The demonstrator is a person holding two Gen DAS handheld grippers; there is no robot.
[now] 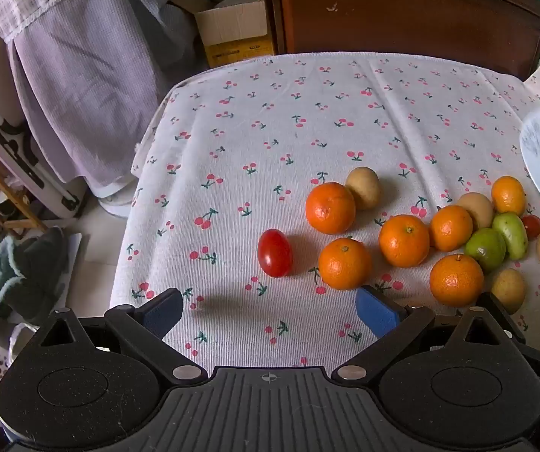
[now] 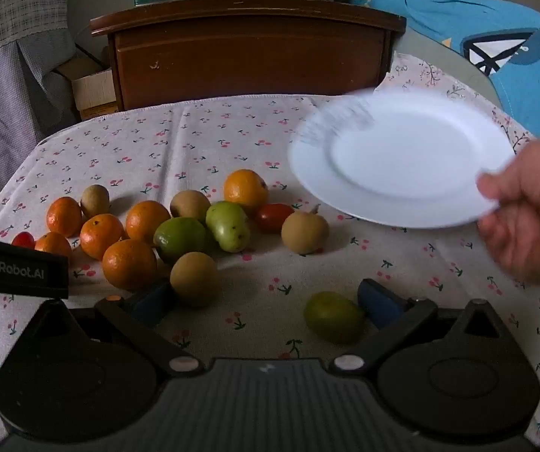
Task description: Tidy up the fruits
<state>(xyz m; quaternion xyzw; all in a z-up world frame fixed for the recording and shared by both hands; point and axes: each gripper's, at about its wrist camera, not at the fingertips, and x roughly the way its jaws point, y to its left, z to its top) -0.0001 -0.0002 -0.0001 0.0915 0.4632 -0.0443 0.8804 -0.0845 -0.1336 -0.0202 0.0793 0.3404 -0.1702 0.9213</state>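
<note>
Fruit lies loose on the cherry-print cloth: several oranges (image 1: pixel 345 263), a red cherry tomato (image 1: pixel 274 252), brown round fruits (image 1: pixel 363 187) and green fruits (image 1: pixel 485 248). My left gripper (image 1: pixel 270 310) hangs open over bare cloth, with the tomato just ahead of it. My right gripper (image 2: pixel 266 301) is open too. A brown fruit (image 2: pixel 194 278) lies by its left finger and a green fruit (image 2: pixel 333 316) by its right finger. A person's hand (image 2: pixel 533 218) holds a blurred white plate (image 2: pixel 401 162) above the cloth at the right.
The table's left edge (image 1: pixel 134 203) drops to a cluttered floor with slippers (image 1: pixel 17 275). A dark wooden cabinet (image 2: pixel 247 52) stands behind the table, a cardboard box (image 1: pixel 232 26) beside it. The left gripper's body (image 2: pixel 17 267) shows at the left of the right wrist view.
</note>
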